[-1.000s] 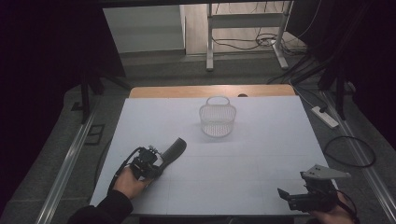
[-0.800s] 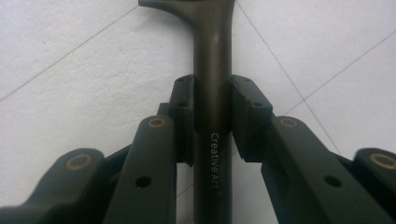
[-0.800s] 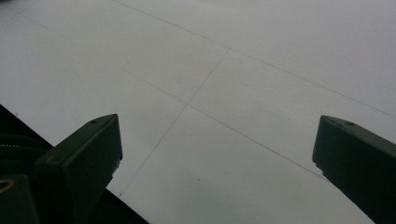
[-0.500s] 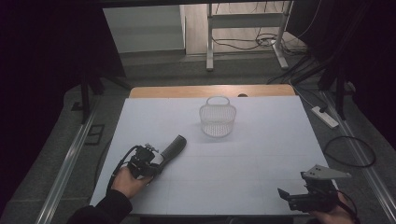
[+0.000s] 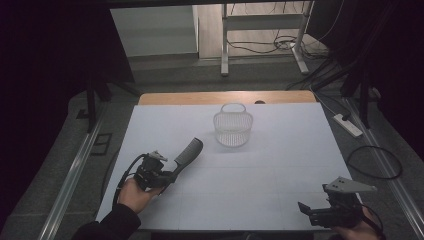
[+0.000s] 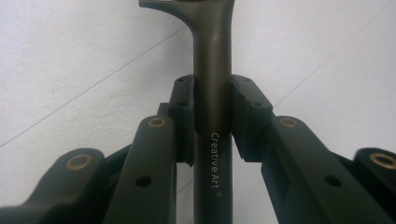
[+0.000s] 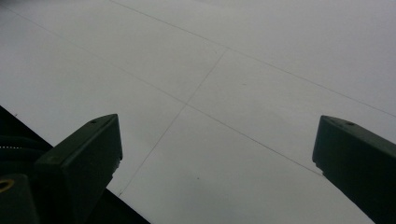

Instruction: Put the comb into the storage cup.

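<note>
White sheet [image 5: 260,175], smooth dark comb [image 5: 188,152]

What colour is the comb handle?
Dark grey-brown comb handle with white lettering; clearest in the left gripper view.

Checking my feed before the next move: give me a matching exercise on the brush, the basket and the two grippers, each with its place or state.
Things:
1. brush
2. basket
3. left gripper
4. right gripper

Places or states:
A. jaws wide apart, nothing between them, at the table's near right corner
B. stands upright at the far middle of the white table
C. handle clamped between two black jaws, head pointing toward the basket
D. shut on a dark handle, at the near left

Pairs: 1-C, 2-B, 3-D, 4-A
</note>
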Motion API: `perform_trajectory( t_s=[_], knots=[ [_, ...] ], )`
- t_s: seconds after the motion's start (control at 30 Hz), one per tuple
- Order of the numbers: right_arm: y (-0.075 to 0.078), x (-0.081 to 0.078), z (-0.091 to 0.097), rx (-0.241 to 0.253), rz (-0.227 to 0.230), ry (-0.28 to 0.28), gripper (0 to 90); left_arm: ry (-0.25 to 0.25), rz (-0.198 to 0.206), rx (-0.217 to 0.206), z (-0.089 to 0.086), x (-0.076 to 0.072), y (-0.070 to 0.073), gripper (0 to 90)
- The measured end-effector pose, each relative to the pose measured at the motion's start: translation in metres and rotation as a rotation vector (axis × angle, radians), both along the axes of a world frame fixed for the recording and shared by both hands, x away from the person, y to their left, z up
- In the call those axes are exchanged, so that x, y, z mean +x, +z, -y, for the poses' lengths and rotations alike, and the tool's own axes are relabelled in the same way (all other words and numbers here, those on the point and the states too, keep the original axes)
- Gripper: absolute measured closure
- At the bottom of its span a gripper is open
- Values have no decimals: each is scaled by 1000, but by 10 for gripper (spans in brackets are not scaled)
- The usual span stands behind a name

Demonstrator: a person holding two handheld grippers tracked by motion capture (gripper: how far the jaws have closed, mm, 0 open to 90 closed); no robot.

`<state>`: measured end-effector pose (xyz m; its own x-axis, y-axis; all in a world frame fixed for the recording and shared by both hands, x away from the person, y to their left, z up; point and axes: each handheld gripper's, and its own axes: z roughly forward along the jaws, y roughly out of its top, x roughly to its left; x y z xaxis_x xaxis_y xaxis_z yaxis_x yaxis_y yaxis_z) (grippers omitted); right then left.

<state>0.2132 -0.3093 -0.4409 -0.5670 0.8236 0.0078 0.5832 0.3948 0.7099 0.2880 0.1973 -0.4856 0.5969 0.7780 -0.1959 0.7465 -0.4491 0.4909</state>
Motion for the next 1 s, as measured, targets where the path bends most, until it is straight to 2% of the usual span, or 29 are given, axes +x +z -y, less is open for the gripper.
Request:
perform_trajectory(
  t_s=[0.23,0.47,0.73,0.8,0.87,1.0],
  knots=[
    [0,0,0,1,0,0,18,8,26,-61,-6,-6,7,718],
    [1,0,0,5,3,8,15,-6,50,-62,-4,-12,12,717],
    [2,0,0,28,12,26,5,-1,119,-100,-1,-28,23,717],
    [2,0,0,33,15,28,2,-3,123,-100,-1,-29,24,717],
    [3,0,0,50,31,37,0,-1,148,-96,0,-33,28,717],
    [6,0,-1,59,50,48,0,2,168,-111,1,-38,31,717]
  ],
)
